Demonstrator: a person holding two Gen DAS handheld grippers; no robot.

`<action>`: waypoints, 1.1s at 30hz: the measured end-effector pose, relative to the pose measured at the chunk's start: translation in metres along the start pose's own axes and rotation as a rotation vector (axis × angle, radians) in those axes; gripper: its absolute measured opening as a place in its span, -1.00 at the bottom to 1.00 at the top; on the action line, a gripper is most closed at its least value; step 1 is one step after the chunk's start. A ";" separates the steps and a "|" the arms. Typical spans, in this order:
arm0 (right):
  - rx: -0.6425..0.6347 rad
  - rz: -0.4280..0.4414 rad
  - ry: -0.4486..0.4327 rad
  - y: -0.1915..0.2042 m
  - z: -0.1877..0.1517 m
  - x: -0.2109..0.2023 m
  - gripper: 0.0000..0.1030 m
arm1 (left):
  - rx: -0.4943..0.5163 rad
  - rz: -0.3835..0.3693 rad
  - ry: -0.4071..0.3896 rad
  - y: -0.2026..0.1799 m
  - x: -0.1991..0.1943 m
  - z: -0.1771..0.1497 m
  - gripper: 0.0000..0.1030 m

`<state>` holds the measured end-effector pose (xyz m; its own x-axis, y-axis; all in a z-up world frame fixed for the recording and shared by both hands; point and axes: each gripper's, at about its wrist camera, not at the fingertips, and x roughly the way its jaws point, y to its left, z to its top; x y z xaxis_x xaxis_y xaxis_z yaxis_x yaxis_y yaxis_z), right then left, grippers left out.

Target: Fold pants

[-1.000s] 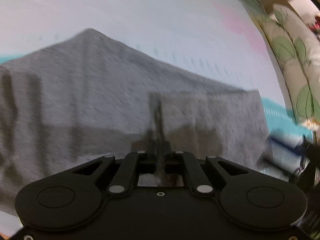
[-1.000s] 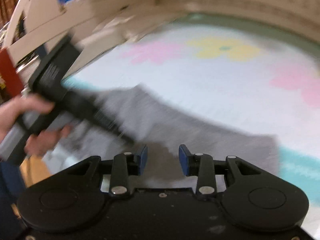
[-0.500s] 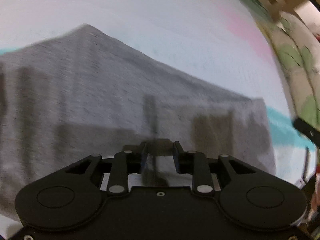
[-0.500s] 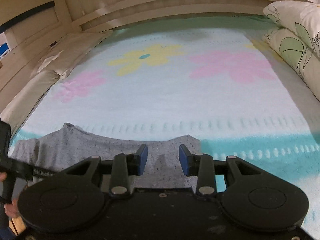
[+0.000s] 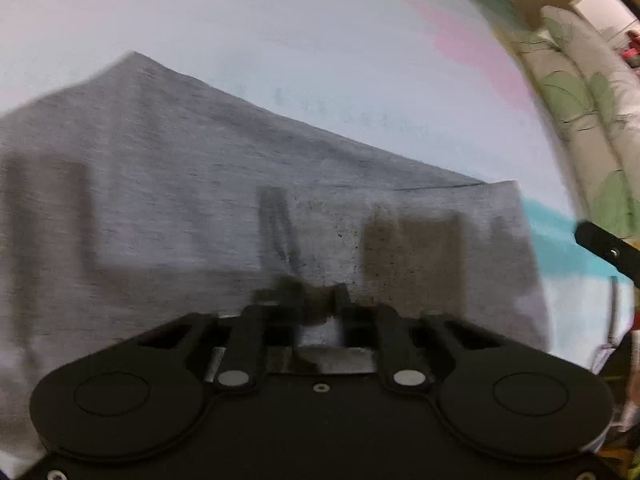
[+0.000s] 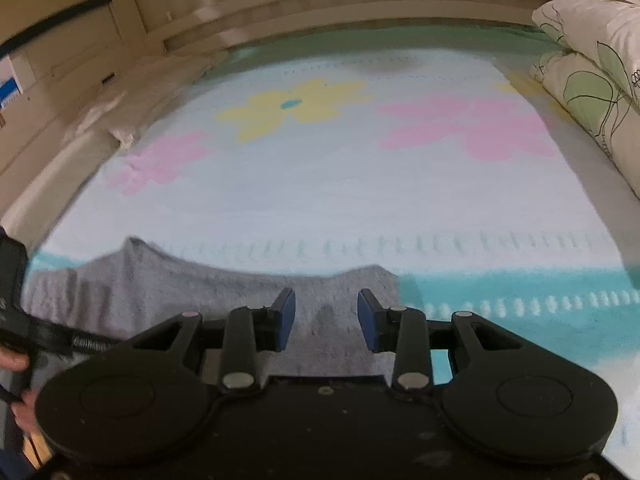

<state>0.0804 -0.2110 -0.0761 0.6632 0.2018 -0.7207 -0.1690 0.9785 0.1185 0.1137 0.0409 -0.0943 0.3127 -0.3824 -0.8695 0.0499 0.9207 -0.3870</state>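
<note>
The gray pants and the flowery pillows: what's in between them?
Only bare blanket, seen in the right wrist view, lies between the gray pants and the flowery pillows.

grey knit pants (image 5: 192,184) lie folded flat on bed's near edge, one corner peaked up.

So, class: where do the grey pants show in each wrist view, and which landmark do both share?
Left wrist: pants fill the left and middle, under the closing left gripper.
Right wrist: pants lie lower left.
Shared landmark: the leaf-print pillow, at the right.
</note>
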 end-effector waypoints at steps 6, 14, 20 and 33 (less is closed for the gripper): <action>-0.155 -0.058 0.107 -0.002 -0.016 0.011 -0.43 | -0.025 0.001 -0.065 0.013 -0.027 -0.002 -0.83; -0.241 -0.044 0.251 0.002 -0.034 0.029 -0.86 | -0.012 0.059 0.022 0.017 -0.010 -0.001 -0.68; -0.356 -0.082 0.329 0.016 -0.046 0.040 -0.84 | -0.030 0.105 -0.123 0.016 -0.049 -0.008 -0.73; -0.263 0.059 0.178 0.054 -0.010 0.027 -0.80 | 0.128 0.050 0.040 0.003 -0.026 -0.040 -0.71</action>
<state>0.0824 -0.1532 -0.0958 0.5123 0.2244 -0.8290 -0.4012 0.9160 0.0001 0.0675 0.0505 -0.0851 0.2801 -0.3362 -0.8992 0.1564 0.9401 -0.3028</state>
